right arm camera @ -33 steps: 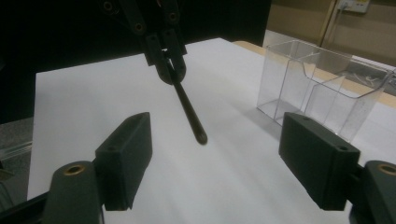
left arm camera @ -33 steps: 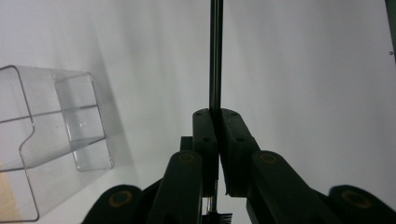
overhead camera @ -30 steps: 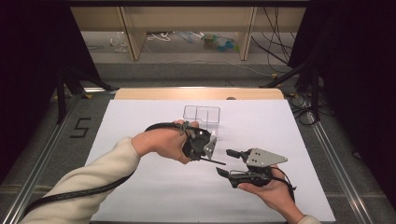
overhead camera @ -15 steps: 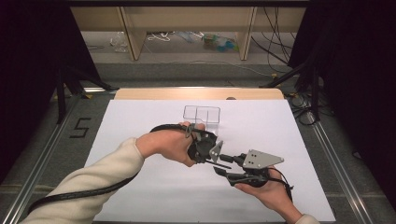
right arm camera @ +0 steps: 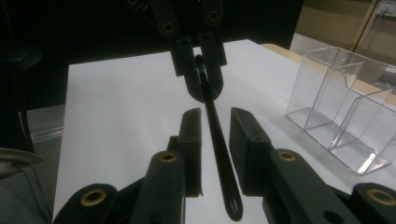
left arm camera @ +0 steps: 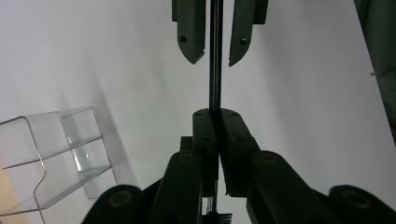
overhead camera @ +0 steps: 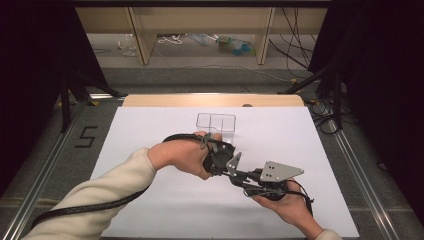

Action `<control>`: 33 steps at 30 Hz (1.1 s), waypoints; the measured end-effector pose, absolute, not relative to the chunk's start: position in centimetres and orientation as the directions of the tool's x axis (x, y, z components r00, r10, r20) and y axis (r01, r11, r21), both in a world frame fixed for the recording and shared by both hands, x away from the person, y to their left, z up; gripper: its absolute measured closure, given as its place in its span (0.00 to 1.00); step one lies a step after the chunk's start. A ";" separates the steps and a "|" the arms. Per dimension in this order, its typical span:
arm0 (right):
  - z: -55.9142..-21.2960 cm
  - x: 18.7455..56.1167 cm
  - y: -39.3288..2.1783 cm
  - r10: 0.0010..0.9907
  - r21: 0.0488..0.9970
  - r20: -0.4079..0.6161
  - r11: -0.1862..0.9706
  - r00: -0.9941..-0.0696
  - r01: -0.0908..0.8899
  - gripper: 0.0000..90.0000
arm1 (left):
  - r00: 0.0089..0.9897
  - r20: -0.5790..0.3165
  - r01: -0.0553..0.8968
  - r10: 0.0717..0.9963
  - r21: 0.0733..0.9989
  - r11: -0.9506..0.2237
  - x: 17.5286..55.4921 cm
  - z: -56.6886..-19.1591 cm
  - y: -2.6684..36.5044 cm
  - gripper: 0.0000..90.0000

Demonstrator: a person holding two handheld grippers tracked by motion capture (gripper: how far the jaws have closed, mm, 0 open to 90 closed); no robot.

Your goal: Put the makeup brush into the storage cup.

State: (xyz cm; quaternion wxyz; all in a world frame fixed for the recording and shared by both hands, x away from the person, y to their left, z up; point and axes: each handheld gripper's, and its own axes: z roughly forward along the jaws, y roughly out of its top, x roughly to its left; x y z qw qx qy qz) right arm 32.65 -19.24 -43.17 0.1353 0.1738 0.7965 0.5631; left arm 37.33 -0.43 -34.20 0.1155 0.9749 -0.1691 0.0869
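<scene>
Over the white-covered counter (overhead camera: 150,125) the two grippers meet nose to nose; the left gripper (overhead camera: 231,167) is clenched on a thin black rod-like tool with a small brush end (left arm camera: 215,70), and the right gripper (overhead camera: 239,176) comes at it from the opposite side. From the high view the tool itself is too small to make out between the two black heads, just the person's left hand (overhead camera: 182,157) and right hand (overhead camera: 285,205) drawn in close; the left gripper view gives what that one cannot: the rod pinched tight between the left gripper's own pads, bristles poking out below at the bottom edge, and the rod running straight up between the far pair of jaws. The right gripper view shows the other end; the tool's rounded black handle lies in the gap of the right gripper (right arm camera: 215,122), whose jaws have just been closing around it with daylight showing on both sides, so not pressing yet. Off to the side stands a clear plastic two-compartment box (overhead camera: 216,121), at the far middle of the counter, well clear of the handover; in the left gripper view it sits low at the left (left arm camera: 56,154), in the right gripper view at the right (right arm camera: 345,102). A black cable (overhead camera: 85,210) trails along the pale sleeve.
</scene>
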 end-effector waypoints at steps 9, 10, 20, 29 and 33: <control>-43.3 32.7 -19.2 0.422 0.941 -0.019 0.315 -0.906 0.126 0.87 | 0.922 0.211 -0.365 -0.326 0.190 -0.911 37.2 -34.2 -0.7 0.95; -43.3 32.7 -19.1 0.427 0.944 -0.019 0.306 -0.904 0.125 0.87 | 0.924 0.210 -0.362 -0.321 0.197 -0.911 37.2 -34.2 -0.7 0.95; -43.4 32.8 -19.1 0.410 0.938 -0.012 0.321 -0.912 0.132 0.93 | 0.917 0.213 -0.378 -0.337 0.195 -0.905 37.0 -34.1 -1.0 0.95; -43.3 32.7 -19.0 0.412 0.940 -0.037 0.324 -0.910 0.109 0.95 | 0.909 0.227 -0.396 -0.350 0.204 -0.895 37.0 -34.2 -0.9 0.94; -43.2 32.7 -19.4 0.419 0.931 -0.040 0.344 -0.907 0.118 0.95 | 0.894 0.308 -0.402 -0.325 0.234 -0.885 36.8 -34.0 -0.4 0.81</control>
